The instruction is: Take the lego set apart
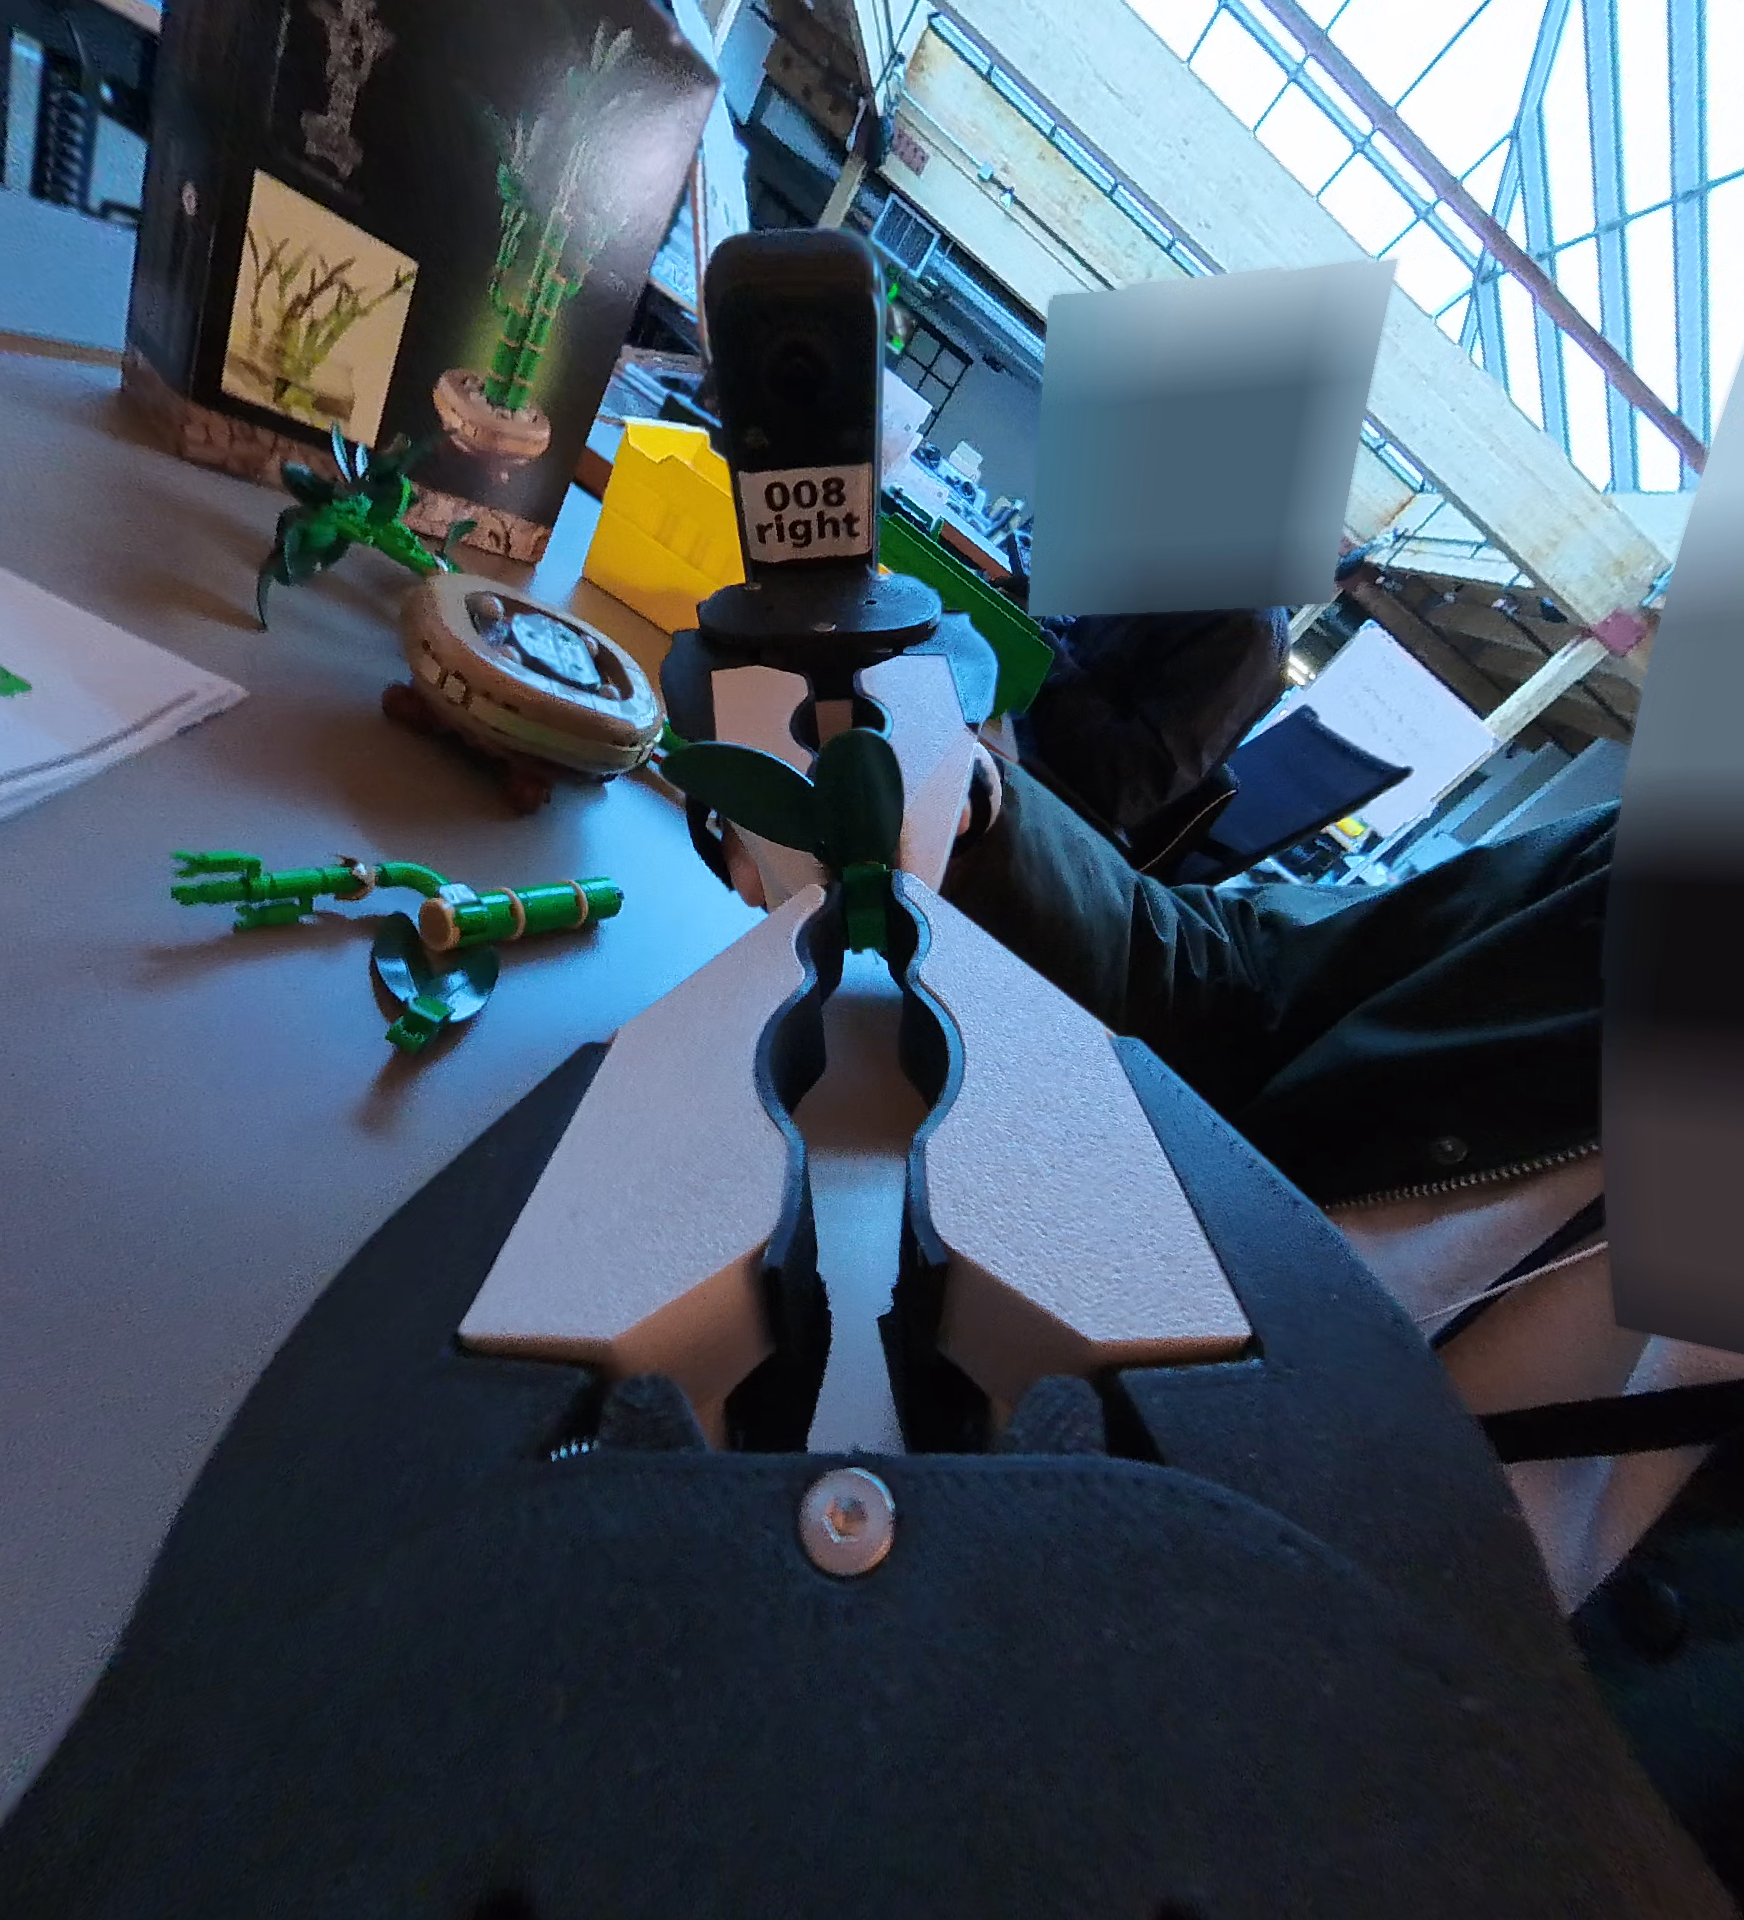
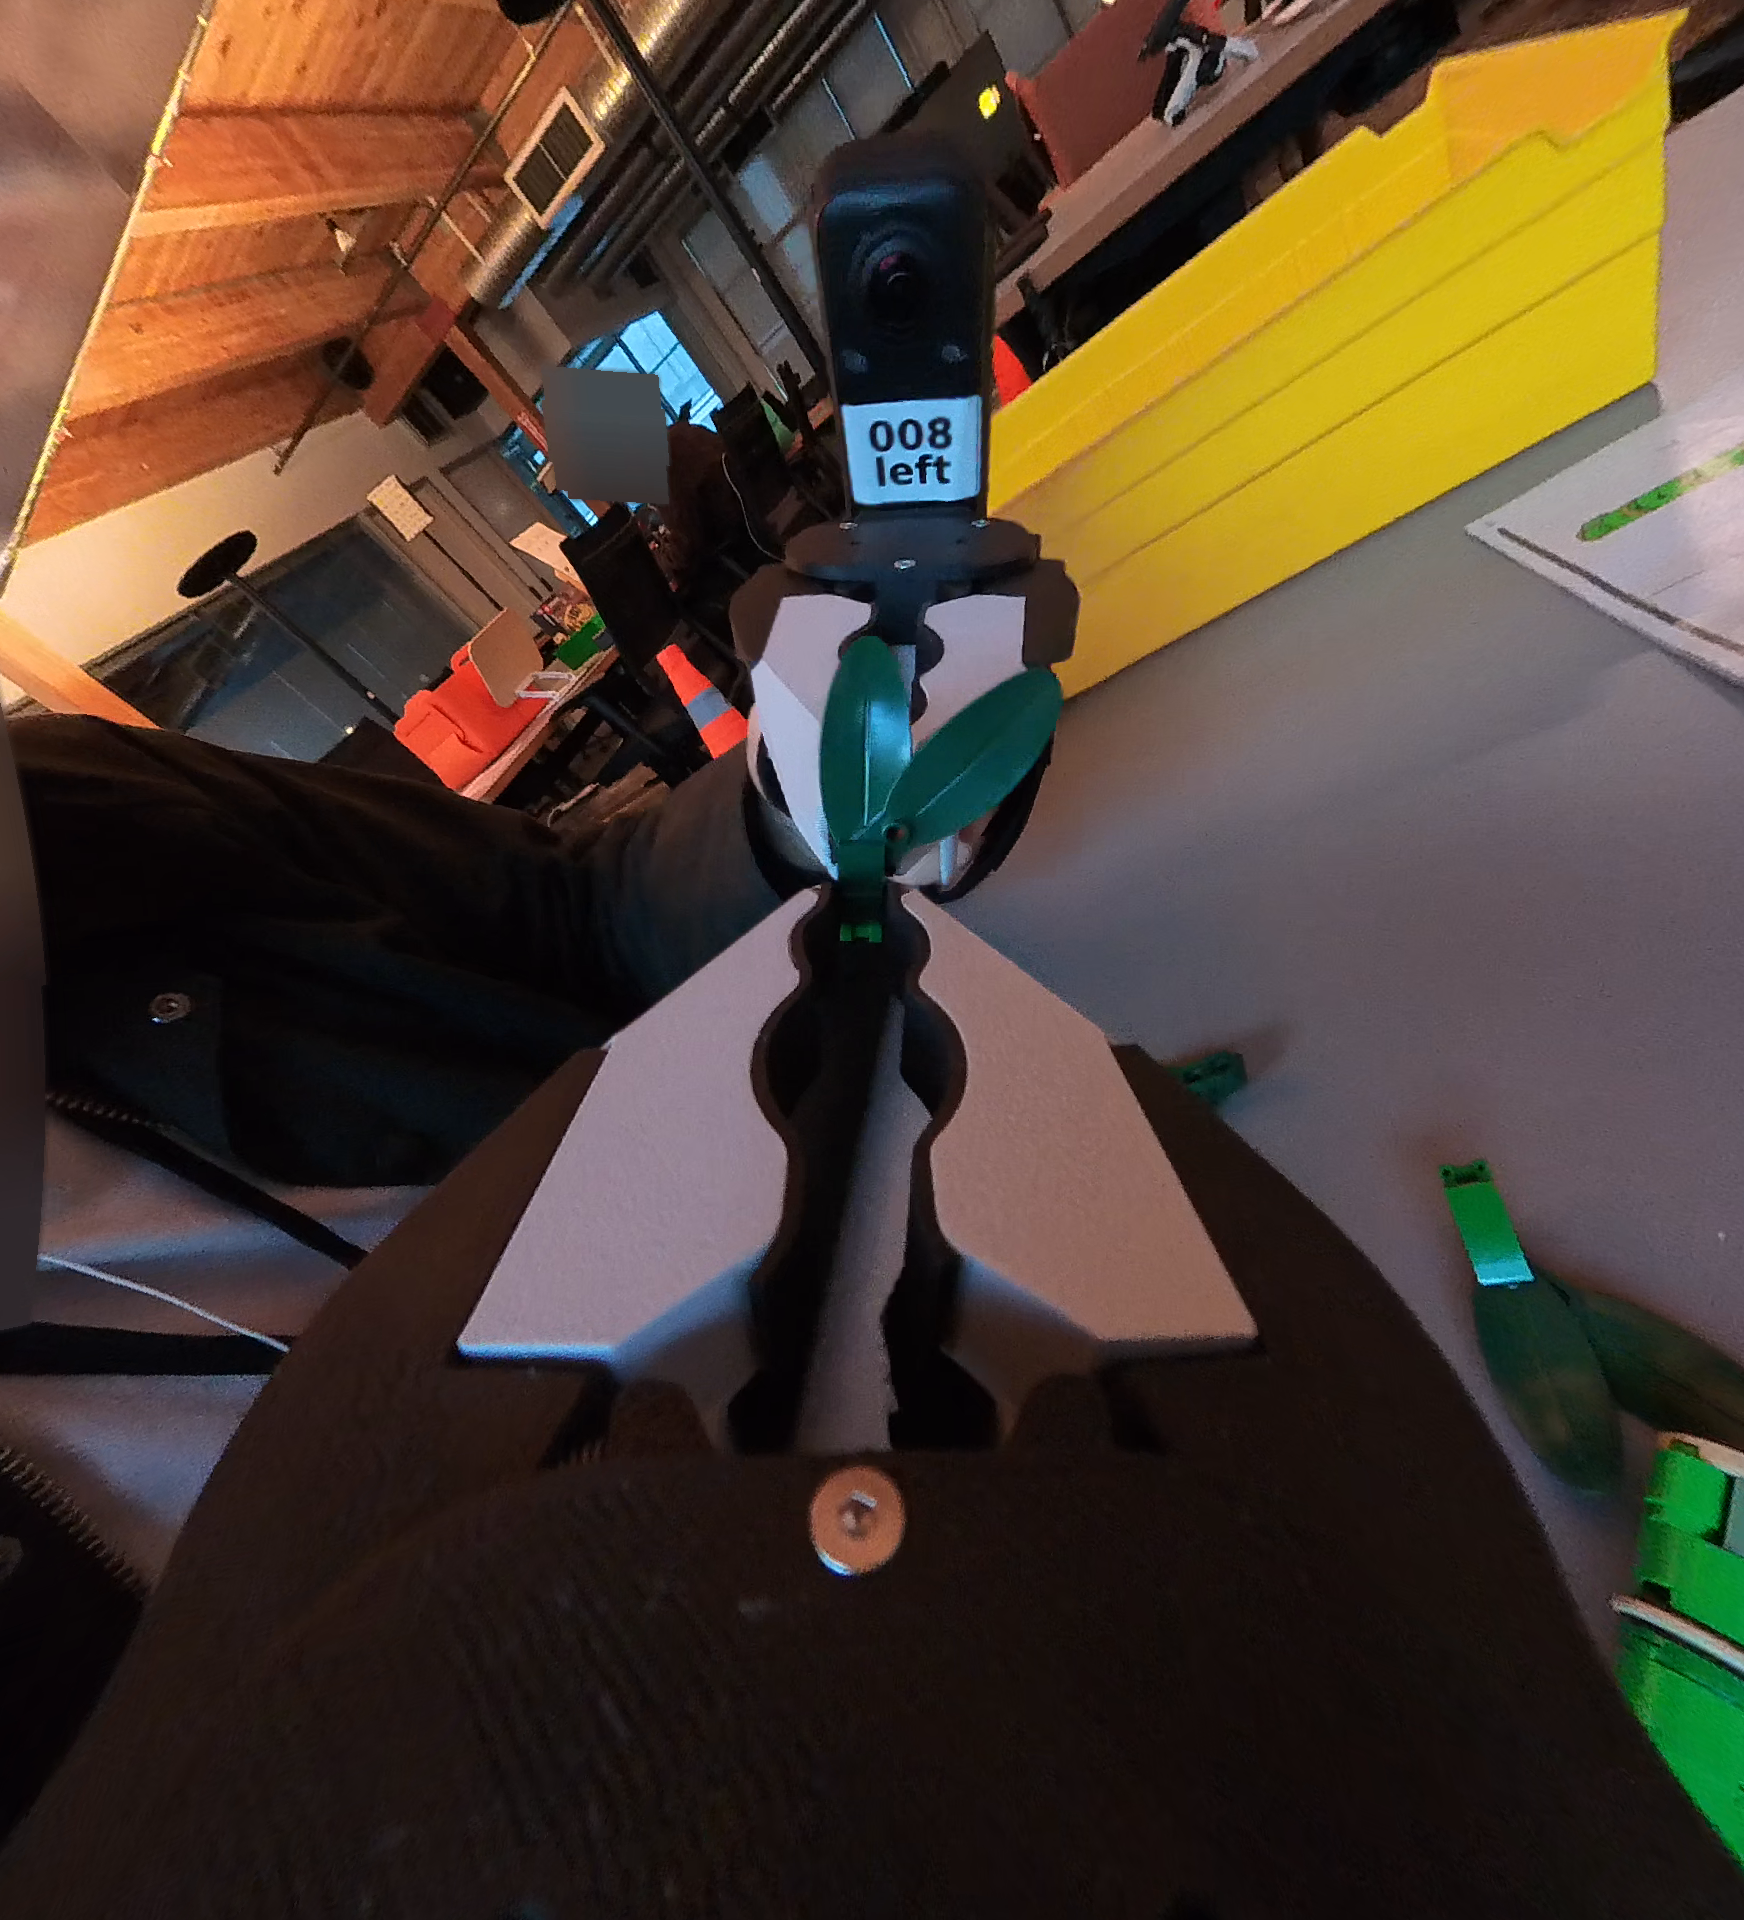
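In a workshop, a grey worktop [image 1: 224, 1195] is carrying loose bamboo stalk pieces [image 1: 494, 906], while above it the left claw [image 1: 860, 914] and right claw [image 2: 860, 920] are each pinching the light, brittle-looking leaf sprig [image 1: 852, 805] by its small green stem, best gripped there.

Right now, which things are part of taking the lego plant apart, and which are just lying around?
Part of the job:
- leaf piece, pinched by the left gripper and right gripper
- bamboo stalk lying on the table
- round pot base
- leafy bamboo top

Just lying about:
- lego box
- yellow bin
- paper booklet
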`<state>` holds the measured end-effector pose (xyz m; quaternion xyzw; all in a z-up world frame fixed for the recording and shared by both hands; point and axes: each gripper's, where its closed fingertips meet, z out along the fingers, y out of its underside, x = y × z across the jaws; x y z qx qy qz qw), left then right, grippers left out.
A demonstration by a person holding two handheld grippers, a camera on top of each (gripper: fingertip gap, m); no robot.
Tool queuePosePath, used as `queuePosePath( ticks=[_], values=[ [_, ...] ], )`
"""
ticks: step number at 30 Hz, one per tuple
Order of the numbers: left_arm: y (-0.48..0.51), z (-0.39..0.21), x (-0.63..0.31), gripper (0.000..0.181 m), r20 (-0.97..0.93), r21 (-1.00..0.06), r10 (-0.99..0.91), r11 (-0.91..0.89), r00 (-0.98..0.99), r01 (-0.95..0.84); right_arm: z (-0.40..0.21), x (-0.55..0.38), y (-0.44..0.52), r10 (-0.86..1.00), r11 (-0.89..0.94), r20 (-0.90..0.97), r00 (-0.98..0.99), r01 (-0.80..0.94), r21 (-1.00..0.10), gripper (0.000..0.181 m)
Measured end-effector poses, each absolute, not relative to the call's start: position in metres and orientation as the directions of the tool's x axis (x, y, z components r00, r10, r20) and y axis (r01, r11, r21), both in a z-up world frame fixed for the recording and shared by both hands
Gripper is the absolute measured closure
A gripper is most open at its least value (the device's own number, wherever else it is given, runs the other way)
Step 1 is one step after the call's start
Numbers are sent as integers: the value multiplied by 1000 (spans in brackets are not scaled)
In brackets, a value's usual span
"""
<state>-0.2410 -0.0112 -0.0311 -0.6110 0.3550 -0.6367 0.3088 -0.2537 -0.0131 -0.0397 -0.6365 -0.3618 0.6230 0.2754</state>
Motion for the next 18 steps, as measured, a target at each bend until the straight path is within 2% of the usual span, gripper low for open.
queuePosePath(
  ticks=[4,18],
  values=[
    [-11,-37,-240,175,556,-831,-830,-553,-44,-66,-42,-253,-11,782,-615,-622,-40,117,-780,171],
    [-16,-49,-240,176,535,-835,-844,-524,-30,-166,-53,-251,-16,737,-660,-676,-33,183,-729,175]
  ],
)
